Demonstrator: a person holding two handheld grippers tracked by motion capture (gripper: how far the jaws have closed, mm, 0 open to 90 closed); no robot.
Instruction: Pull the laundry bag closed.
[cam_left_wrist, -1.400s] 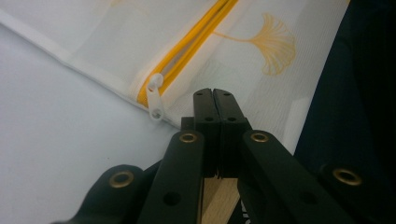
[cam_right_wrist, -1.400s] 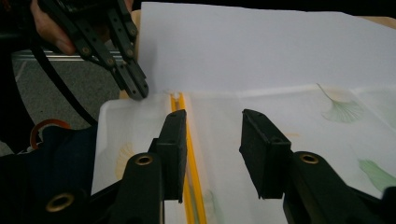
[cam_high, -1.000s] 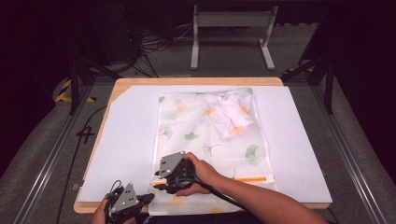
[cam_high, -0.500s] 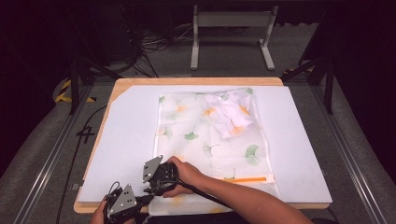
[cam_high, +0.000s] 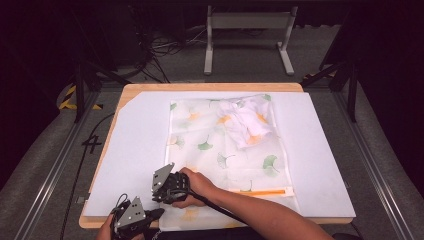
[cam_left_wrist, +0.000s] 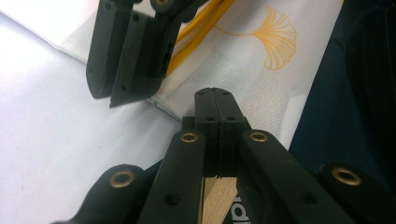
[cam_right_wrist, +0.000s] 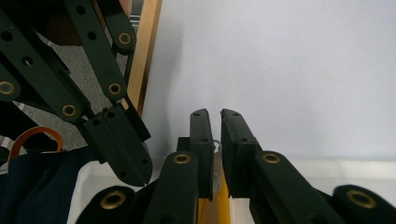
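Fabric bag (cam_high: 227, 145), leaf-printed, lies flat mid-table; both grippers sit at its near-left corner. Left gripper view: left gripper (cam_left_wrist: 215, 100) clamped shut on the bag's corner edge. Right gripper view: right gripper (cam_right_wrist: 214, 122) slightly parted around the yellow zipper (cam_right_wrist: 223, 196).

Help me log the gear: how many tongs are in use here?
2. The left tongs sit at the table's near edge. The right tongs are just beyond, at the leaf-print cloth's near left corner. None seem hidden.
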